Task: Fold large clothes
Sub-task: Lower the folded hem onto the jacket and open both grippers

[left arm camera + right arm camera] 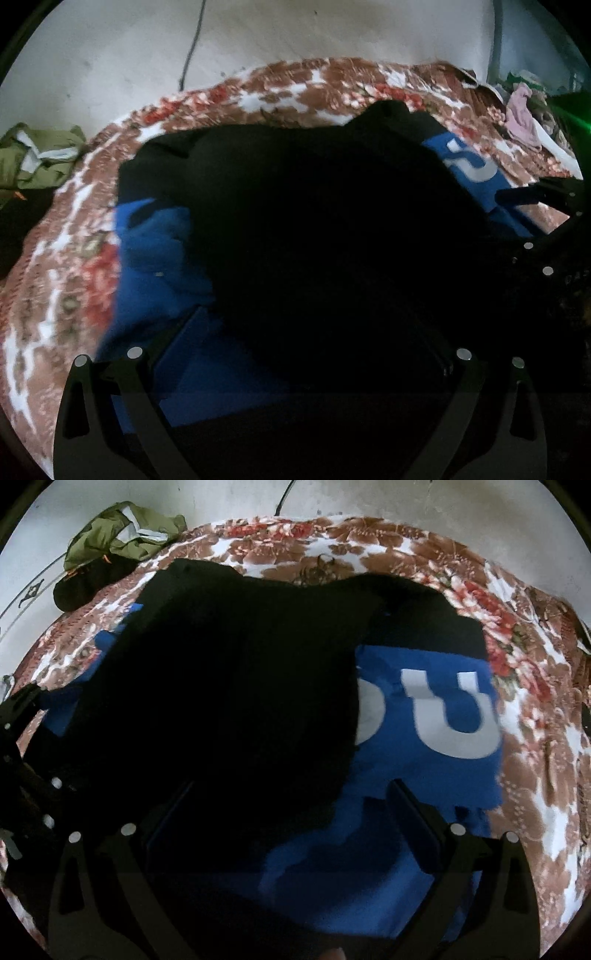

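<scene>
Nearest, low in each wrist view: the gripper fingers, spread wide, with cloth lying between them; left gripper (295, 354) jaws stand apart over dark fabric, nothing pinched that I can see; right gripper (291, 823) likewise parted, its right finger (413, 812) resting against blue cloth, no clamp evident.

Risks, as I judge them: the black panel is so dark that its edges vanish, so a grab may catch one layer only, or two where one is wanted; a fold made that way would go crooked; the fabric looks soft and loose, likely to slump or drag when lifted from one side; the patterned bedcover could be pinched along with the garment if the fingers dip too low.

The garment (424, 716): a large black-and-blue top, spread over the middle of the floral bedcover (535, 738); blue panel with big white lettering on the right; blue sleeve (155, 251) bunched on the left; black body across the centre, rumpled rather than flat; far edge uneven.

Far left: an olive jacket (122, 535) heaped against the wall; far right, a pink cloth (521, 118) among other clutter.
</scene>
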`<state>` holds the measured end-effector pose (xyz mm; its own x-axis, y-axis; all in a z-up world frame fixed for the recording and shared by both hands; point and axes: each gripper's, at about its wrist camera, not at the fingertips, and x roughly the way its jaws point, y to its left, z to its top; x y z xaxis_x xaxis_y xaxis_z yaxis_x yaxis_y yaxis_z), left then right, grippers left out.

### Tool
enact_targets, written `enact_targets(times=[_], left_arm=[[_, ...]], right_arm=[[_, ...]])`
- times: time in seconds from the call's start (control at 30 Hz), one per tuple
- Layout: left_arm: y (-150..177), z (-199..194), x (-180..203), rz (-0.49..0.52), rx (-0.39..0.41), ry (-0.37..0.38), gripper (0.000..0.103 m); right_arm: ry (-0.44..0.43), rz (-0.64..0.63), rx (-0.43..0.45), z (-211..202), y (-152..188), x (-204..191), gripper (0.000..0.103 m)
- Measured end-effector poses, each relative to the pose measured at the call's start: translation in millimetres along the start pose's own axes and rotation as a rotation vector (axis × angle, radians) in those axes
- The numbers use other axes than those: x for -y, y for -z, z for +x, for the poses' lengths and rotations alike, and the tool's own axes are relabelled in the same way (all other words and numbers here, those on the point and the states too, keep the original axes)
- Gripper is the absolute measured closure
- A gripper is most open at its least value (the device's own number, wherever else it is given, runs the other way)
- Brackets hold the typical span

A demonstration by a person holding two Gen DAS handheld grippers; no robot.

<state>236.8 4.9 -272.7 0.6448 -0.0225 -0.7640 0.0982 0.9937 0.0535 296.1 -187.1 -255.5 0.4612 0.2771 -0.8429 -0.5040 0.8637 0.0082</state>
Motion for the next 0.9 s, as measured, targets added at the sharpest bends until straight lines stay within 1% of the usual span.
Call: enact_targets(times=[0.17, 0.3, 0.37, 0.47, 0.57, 0.77, 0.83, 0.9], left_arm=[[7, -41, 1, -0.009, 0.005, -0.029, 0.005], [26, -68, 0, -0.028, -0.025, -0.049, 0.005], [41, -81, -2, -0.043, -0.055, -0.060, 0.005], [65, -96, -5, -0.064, -0.102, -0.082, 0.005], [97, -113, -13, -0.082, -0.185, -0.105, 0.005], [155, -142, -32, -0.079, -0.314, -0.150, 0.005], [169, -150, -40, -0.094, -0.343, -0.160, 0.005], [182, -156, -49, -0.120, -0.369, -0.166, 0.005]], right_arm=[[0.007, -0.017, -0.013, -29, 15, -1, 0.005], [0.010, -0.019, -0.046, -44, 37, 4, 0.005], [0.013, -0.016, -0.087, -54, 54, 9, 0.005], [0.028, -0.035, -0.121, -68, 75, 16, 0.005], [0.043, -0.038, -0.179, -77, 101, 26, 0.005], [0.063, -0.021, -0.300, -93, 158, 41, 0.005], [0.065, -0.010, -0.335, -95, 172, 43, 0.005], [0.050, 0.005, -0.372, -96, 185, 43, 0.005]])
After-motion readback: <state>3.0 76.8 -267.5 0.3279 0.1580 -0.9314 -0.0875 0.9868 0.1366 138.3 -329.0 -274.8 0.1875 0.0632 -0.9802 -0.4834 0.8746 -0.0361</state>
